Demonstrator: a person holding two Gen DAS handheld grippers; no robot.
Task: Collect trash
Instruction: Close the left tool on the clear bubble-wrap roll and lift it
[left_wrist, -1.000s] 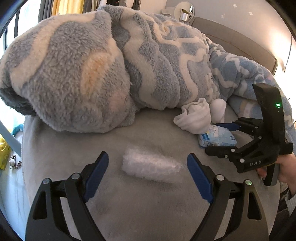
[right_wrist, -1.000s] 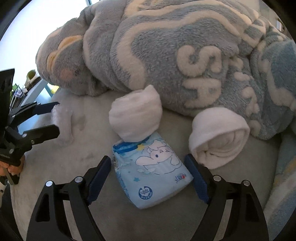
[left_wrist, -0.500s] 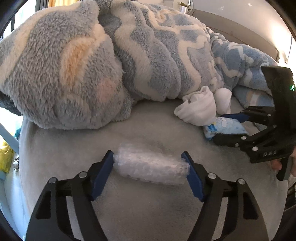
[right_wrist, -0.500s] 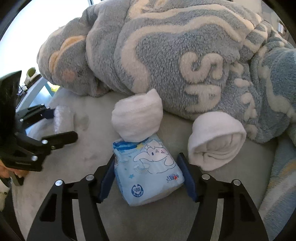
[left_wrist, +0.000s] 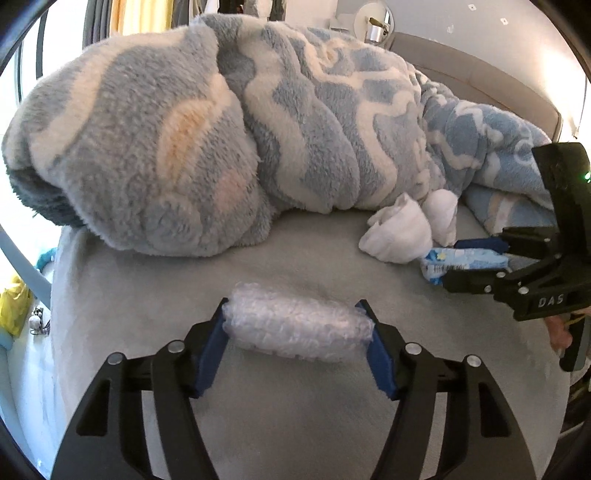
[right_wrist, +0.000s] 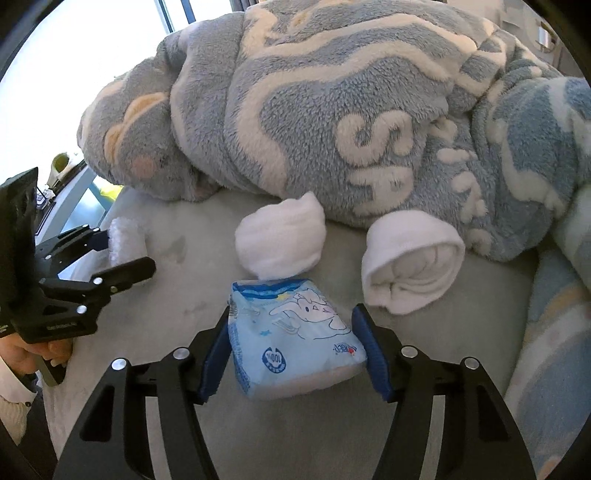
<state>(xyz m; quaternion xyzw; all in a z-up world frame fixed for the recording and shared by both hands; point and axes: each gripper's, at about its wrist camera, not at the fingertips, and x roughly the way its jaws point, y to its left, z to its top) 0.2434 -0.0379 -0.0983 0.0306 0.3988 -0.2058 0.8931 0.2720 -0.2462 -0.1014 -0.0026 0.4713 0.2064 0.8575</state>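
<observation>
Left gripper closed on a roll of bubble wrap, its blue pads pressing both ends, over the near part of a grey bed cover. Right gripper clamps a light-blue tissue pack between its pads, to the right in the scene. Two rolled white socks lie just beyond the pack, one touching it. A fluffy blue-and-cream blanket is heaped at the far side.

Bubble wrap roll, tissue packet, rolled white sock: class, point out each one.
Bubble wrap roll (left_wrist: 297, 328): left wrist view, middle of roll.
Tissue packet (right_wrist: 295, 338): right wrist view, printed front.
Rolled white sock (right_wrist: 412, 264): right wrist view, spiral end.
</observation>
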